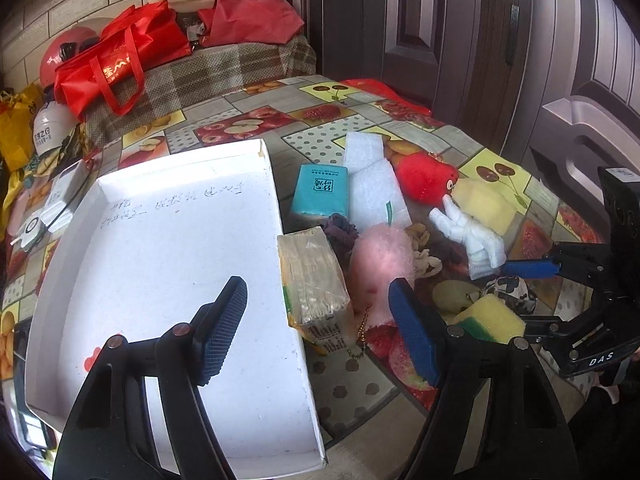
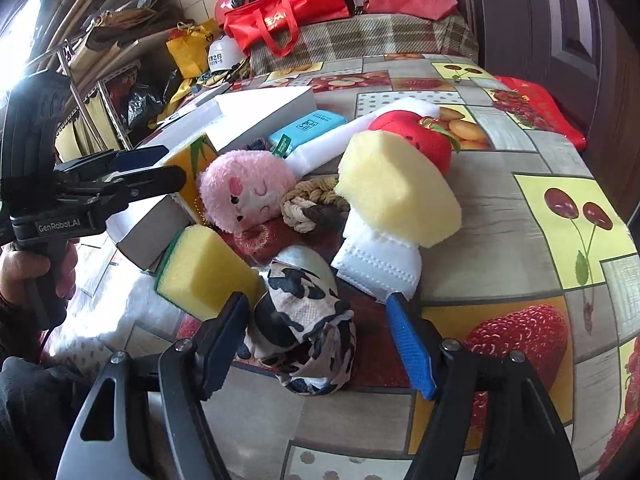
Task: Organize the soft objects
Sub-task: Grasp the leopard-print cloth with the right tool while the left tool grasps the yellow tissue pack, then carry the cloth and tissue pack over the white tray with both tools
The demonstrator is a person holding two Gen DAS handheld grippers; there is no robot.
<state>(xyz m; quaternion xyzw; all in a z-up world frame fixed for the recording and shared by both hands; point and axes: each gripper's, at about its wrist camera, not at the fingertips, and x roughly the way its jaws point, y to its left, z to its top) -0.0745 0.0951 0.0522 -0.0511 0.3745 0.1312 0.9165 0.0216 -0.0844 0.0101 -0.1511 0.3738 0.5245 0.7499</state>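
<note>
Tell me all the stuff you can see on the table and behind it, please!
box lid: one, white, table's left
tissue packs: two, tan and teal, beside lid
pink plush: one, pile's middle
red plush: one, far side
sponges: two, yellow; one green-backed
cow-print cloth: one, black-white, between right jaws
white foam: one strip
red bags: two, on couch
left gripper: open
right gripper: open

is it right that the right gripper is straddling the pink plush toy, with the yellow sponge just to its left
Not quite. In the right wrist view the right gripper straddles the black-and-white cow-print cloth, not the pink plush toy, which lies farther back. The yellow sponge is indeed just to its left.
</note>
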